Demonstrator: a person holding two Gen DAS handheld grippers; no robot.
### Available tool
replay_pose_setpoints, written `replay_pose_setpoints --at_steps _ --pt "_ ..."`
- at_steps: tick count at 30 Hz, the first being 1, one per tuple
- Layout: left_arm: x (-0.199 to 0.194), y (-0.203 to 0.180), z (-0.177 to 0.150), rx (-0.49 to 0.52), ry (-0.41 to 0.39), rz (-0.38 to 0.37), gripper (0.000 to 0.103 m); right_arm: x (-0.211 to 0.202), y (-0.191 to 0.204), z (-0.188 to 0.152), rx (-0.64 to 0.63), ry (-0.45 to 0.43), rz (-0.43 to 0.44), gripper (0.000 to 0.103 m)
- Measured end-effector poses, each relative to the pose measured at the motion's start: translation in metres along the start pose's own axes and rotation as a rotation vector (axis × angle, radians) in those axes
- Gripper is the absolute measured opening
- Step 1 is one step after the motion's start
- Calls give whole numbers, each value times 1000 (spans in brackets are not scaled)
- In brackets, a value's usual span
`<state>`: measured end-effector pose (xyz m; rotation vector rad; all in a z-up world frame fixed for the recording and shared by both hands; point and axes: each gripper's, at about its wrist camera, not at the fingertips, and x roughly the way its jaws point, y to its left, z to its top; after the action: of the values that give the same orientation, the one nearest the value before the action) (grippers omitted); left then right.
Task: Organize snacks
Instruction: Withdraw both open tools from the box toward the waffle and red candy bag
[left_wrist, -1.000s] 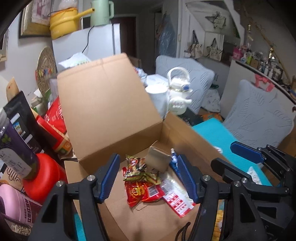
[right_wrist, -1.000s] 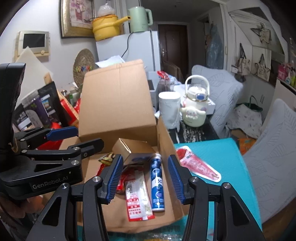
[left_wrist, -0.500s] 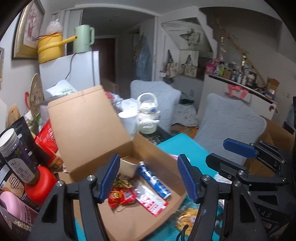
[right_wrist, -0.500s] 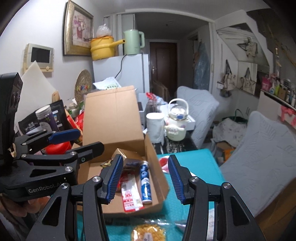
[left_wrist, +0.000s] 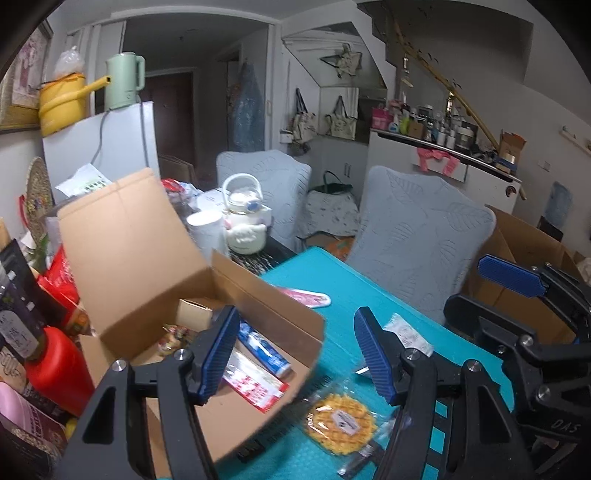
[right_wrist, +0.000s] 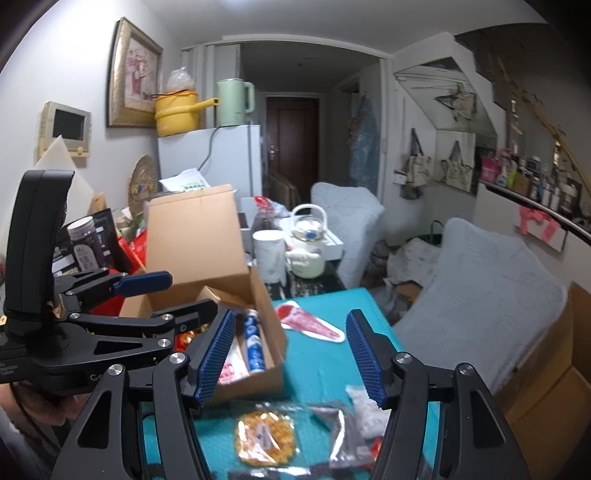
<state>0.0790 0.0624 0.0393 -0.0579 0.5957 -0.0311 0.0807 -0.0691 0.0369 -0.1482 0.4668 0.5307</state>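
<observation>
An open cardboard box stands on the left of a teal mat. Inside lie a blue tube, a red-and-white packet and other wrapped snacks. On the mat lie a round waffle packet, a pink triangular packet and a white packet. My left gripper hangs open above the box's near corner, holding nothing. My right gripper is opening its jaws over the mat, nothing between them. Below it lie the waffle packet and a silver packet.
Behind the box stand a white cup and a white kettle. A red container and dark jars crowd the left side. Two grey chairs stand beyond the mat. A large cardboard carton sits at the right.
Both grippers have drawn back and up from the box, so the mat with the waffle and other packets has come into view. The right jaws stand wider apart.
</observation>
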Motion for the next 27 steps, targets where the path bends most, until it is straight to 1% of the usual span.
replay_pose_setpoints --at_steps 5,11,14,23,27 --pt "2 -19 -7 10 14 -33 64 -10 -11 -14 13 18 -31 64" --pt "15 -33 -28 -15 106 -64 64 -15 -22 -36 42 44 -34 64" --pt "18 -39 -37 -41 129 -68 64 -16 -28 -49 56 61 -37 64" --pt "32 -51 -66 -120 189 -46 64 -12 -51 -88 119 124 -26 64" --pt "44 -56 -79 -141 216 -18 64 -11 -60 -104 128 142 -53 64"
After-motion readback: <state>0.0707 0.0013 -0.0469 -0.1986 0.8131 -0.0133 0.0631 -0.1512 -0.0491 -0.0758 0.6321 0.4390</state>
